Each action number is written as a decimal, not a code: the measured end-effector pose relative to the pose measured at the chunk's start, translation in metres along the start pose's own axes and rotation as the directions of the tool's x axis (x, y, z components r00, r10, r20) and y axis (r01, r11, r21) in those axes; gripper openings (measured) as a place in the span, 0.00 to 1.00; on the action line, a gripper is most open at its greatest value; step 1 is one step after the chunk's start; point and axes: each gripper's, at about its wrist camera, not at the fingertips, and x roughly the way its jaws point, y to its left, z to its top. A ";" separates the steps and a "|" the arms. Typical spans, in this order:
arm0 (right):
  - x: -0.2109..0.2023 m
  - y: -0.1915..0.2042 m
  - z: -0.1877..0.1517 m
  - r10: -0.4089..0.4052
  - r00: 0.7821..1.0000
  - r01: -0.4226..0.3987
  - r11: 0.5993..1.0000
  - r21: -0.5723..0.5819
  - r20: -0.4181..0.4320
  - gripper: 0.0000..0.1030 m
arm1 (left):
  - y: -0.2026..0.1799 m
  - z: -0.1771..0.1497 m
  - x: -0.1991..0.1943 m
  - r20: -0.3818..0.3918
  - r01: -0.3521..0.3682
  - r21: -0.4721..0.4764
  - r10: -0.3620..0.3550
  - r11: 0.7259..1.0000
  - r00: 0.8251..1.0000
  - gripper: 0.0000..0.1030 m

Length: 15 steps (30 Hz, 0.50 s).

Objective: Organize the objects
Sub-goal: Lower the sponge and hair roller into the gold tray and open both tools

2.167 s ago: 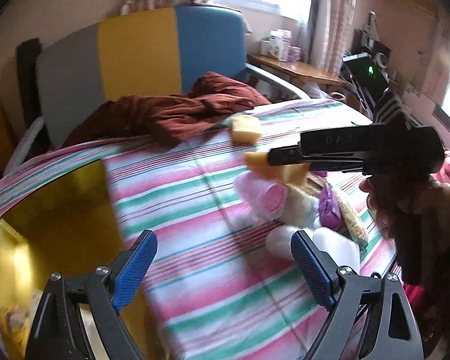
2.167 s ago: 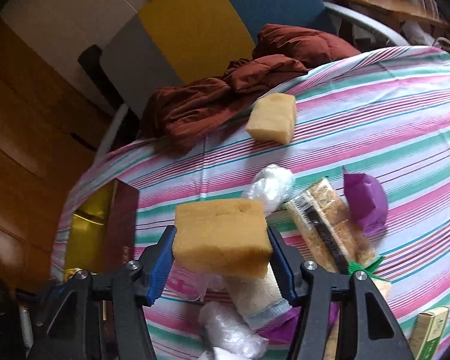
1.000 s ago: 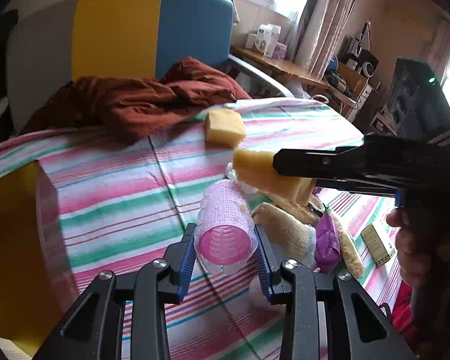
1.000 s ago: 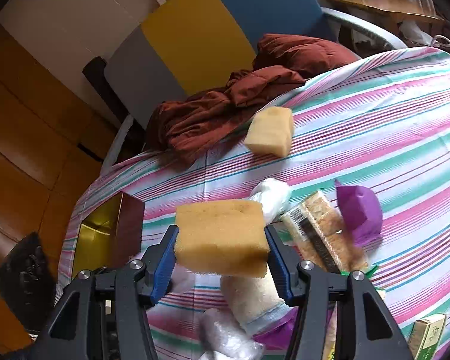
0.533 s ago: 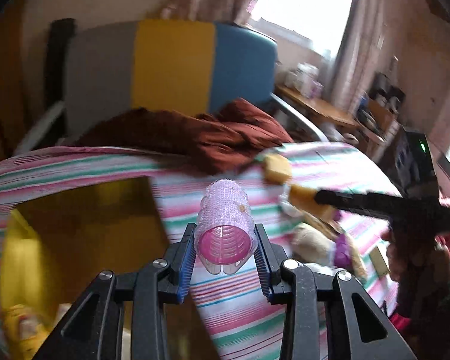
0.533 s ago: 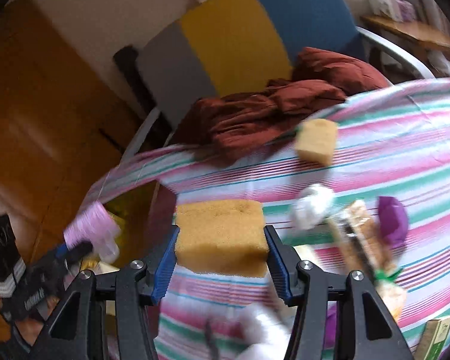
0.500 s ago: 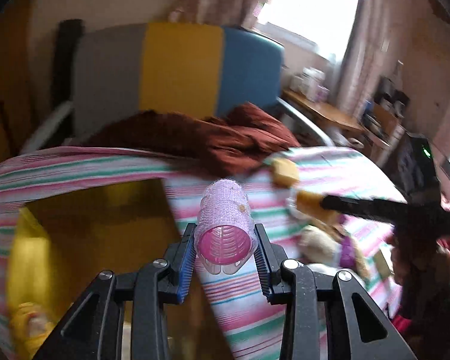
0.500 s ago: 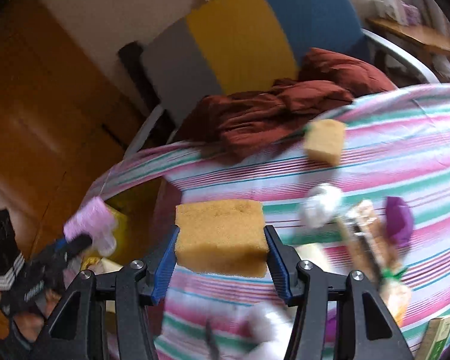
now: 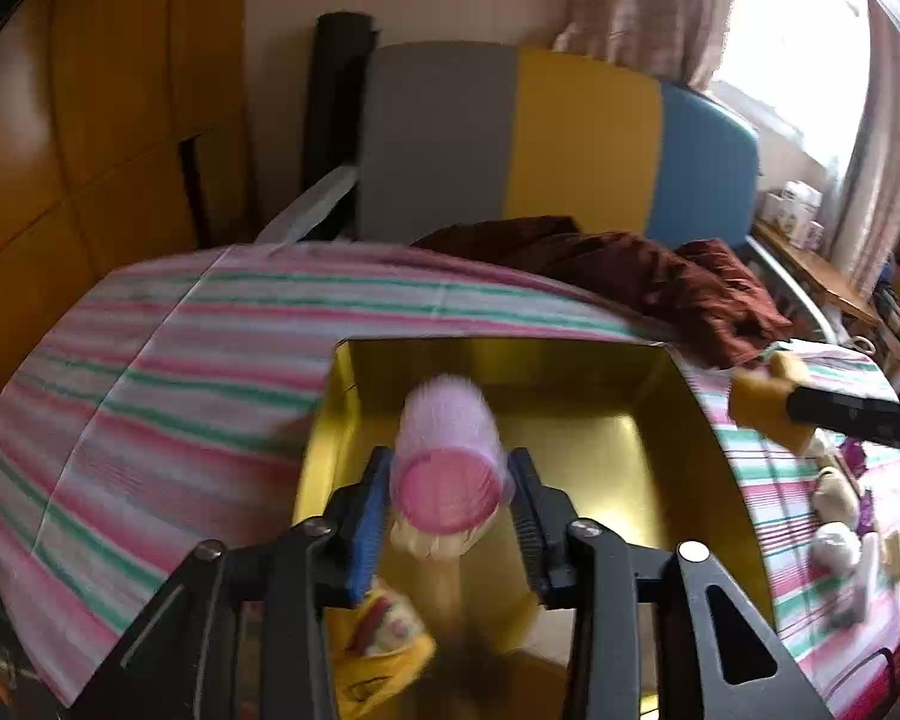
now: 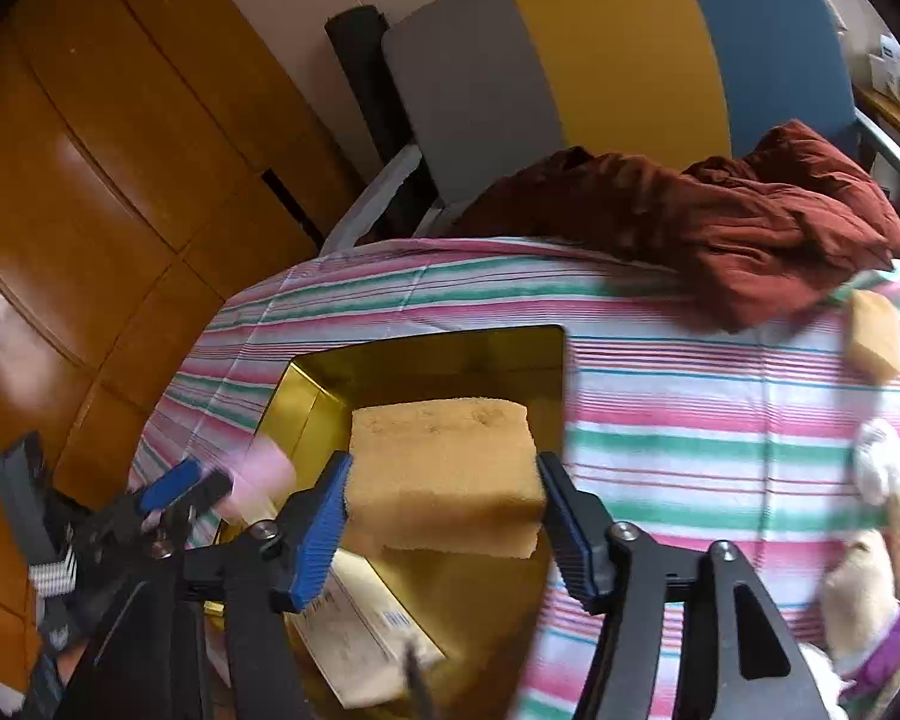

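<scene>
Where the striped cloth (image 9: 150, 396) spreads in pink, green and white bands over the bed, it is the broadest thing in both views, smooth near the front and rounded off by the lens at the edges. Behind it stands a padded headboard (image 10: 600, 60) in flat grey, yellow and blue panels, with a crumpled, matte maroon garment (image 10: 750, 228) heaped at its foot. On the cloth sits a rectangular box (image 9: 708, 456) whose glossy gold lining mirrors the light; its near end is cut off below both frames, and the packets lying inside are too blurred to name.

The left gripper (image 9: 450, 516) has just been opening its jaws, and the hair roller (image 9: 447, 462), a bristly pale pink cylinder with a deeper pink hollow end, is between them above the box; motion blur hides whether the blue ribbed pads still touch it. The right gripper (image 10: 444, 510) has likewise been opening, and a small gap shows on each side of the sponge (image 10: 444, 468), a porous tan block with squared edges, over the box's right wall. A second sponge (image 10: 873, 336) lies beside the garment. Small soft items at the right edge smear beyond recognition.
</scene>
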 end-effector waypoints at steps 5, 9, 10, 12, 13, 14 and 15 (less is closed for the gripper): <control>0.013 0.014 -0.002 -0.075 0.997 0.074 0.997 -0.017 -0.016 0.80 | 0.017 -0.015 -0.010 0.027 -0.041 -0.046 0.042 0.998 0.999 0.70; 0.009 0.021 -0.016 -0.092 0.995 0.091 0.994 -0.054 -0.024 0.80 | 0.020 -0.024 -0.029 0.057 -0.046 -0.043 0.048 0.998 0.997 0.73; 0.006 0.023 -0.021 -0.093 0.995 0.091 0.994 -0.060 -0.022 0.80 | 0.018 -0.025 -0.034 0.069 -0.052 -0.040 0.055 0.998 0.996 0.75; 0.001 0.027 -0.028 -0.107 0.994 0.105 0.991 -0.080 -0.017 0.80 | 0.014 -0.028 -0.046 0.099 -0.073 -0.040 0.076 0.997 0.992 0.81; -0.002 0.030 -0.033 -0.119 0.993 0.117 0.988 -0.098 -0.010 0.80 | 0.012 -0.028 -0.050 0.107 -0.077 -0.040 0.081 0.996 0.991 0.81; -0.005 0.033 -0.037 -0.127 0.992 0.126 0.985 -0.114 -0.002 0.80 | 0.009 -0.031 -0.056 0.115 -0.076 -0.041 0.080 0.996 0.990 0.81; -0.007 0.036 -0.041 -0.134 0.991 0.133 0.983 -0.127 0.004 0.80 | 0.007 -0.032 -0.059 0.118 -0.074 -0.044 0.079 0.996 0.990 0.81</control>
